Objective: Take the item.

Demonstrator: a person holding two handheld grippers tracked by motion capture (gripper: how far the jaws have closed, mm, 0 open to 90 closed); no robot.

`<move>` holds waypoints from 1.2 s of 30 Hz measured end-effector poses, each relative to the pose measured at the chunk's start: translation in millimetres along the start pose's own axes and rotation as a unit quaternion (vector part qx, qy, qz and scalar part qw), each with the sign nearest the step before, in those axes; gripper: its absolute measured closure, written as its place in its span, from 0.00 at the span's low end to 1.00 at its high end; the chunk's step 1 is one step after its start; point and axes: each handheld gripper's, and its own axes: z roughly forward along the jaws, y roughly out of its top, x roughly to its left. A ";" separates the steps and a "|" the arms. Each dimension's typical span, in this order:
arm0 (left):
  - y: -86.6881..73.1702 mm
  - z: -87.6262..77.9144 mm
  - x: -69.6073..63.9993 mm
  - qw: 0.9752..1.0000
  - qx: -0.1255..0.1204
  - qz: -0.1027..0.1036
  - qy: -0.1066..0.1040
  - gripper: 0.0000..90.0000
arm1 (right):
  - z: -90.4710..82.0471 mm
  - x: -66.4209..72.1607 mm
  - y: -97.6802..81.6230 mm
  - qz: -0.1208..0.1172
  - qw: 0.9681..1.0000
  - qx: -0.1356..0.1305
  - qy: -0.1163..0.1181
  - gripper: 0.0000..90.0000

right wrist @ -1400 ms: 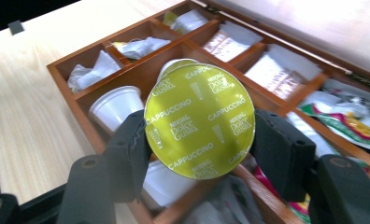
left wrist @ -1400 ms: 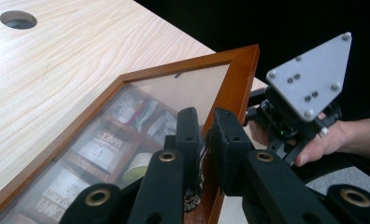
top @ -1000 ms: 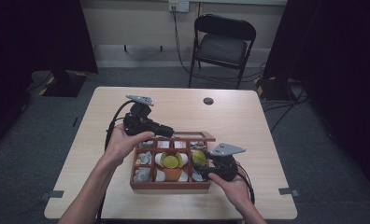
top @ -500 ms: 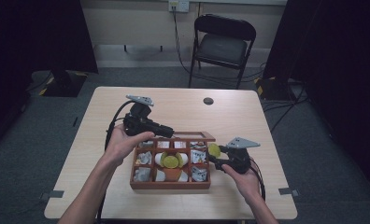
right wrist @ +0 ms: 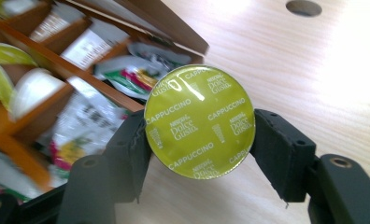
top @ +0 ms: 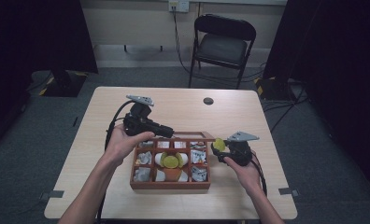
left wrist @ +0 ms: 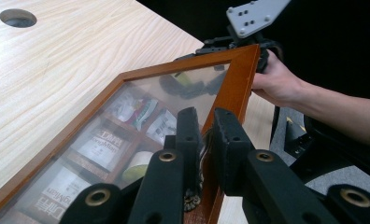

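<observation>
While the left gripper clamps its two black jaws onto the frame of the glass-paned wooden lid and holds that lid tilted up off the box, the right gripper grips a round yellow-green coffee capsule with "Cappuccino" printed on its foil top. Its jaws press on the capsule's two sides, and the capsule hangs above the pale wooden table, just beside the right edge of the reddish-brown wooden compartment box. In the high view the capsule sits at the gripper's tip, outside the box. The box's compartments hold paper sachets, and more yellow-green capsules lie in the middle one. A black folding chair stands beyond the table.
</observation>
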 end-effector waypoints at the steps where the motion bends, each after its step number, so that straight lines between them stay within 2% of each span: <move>1: 0.0 -0.1 0.2 1.000 -0.001 0.000 0.000 0.90 | 1.9 -2.8 -1.4 0.002 1.000 0.006 0.000 0.43; 4: 0.1 -0.2 0.6 1.000 0.000 0.000 -0.002 0.90 | 6.3 -11.4 -7.4 0.012 1.000 0.012 -0.007 0.43; 9: 0.0 0.2 -0.3 1.000 0.001 0.001 0.000 0.90 | 13.1 -18.7 -12.7 0.012 0.999 0.024 -0.019 0.43; 21: -0.3 0.4 -0.7 1.000 0.002 0.002 0.001 0.90 | 26.8 -19.4 -19.3 0.003 0.998 0.055 -0.027 0.43; 25: -0.3 0.4 -0.9 1.000 0.002 0.002 0.001 0.90 | 27.9 -18.9 -20.1 0.008 0.998 0.049 -0.026 0.42; 30: -0.3 0.4 -0.7 1.000 0.002 0.003 0.000 0.90 | 27.5 -18.5 -19.5 0.015 0.999 0.043 -0.027 0.29; 36: -0.4 0.5 -0.7 1.000 0.003 0.003 0.000 0.90 | 19.6 -21.1 -17.3 0.030 0.999 0.023 -0.025 0.23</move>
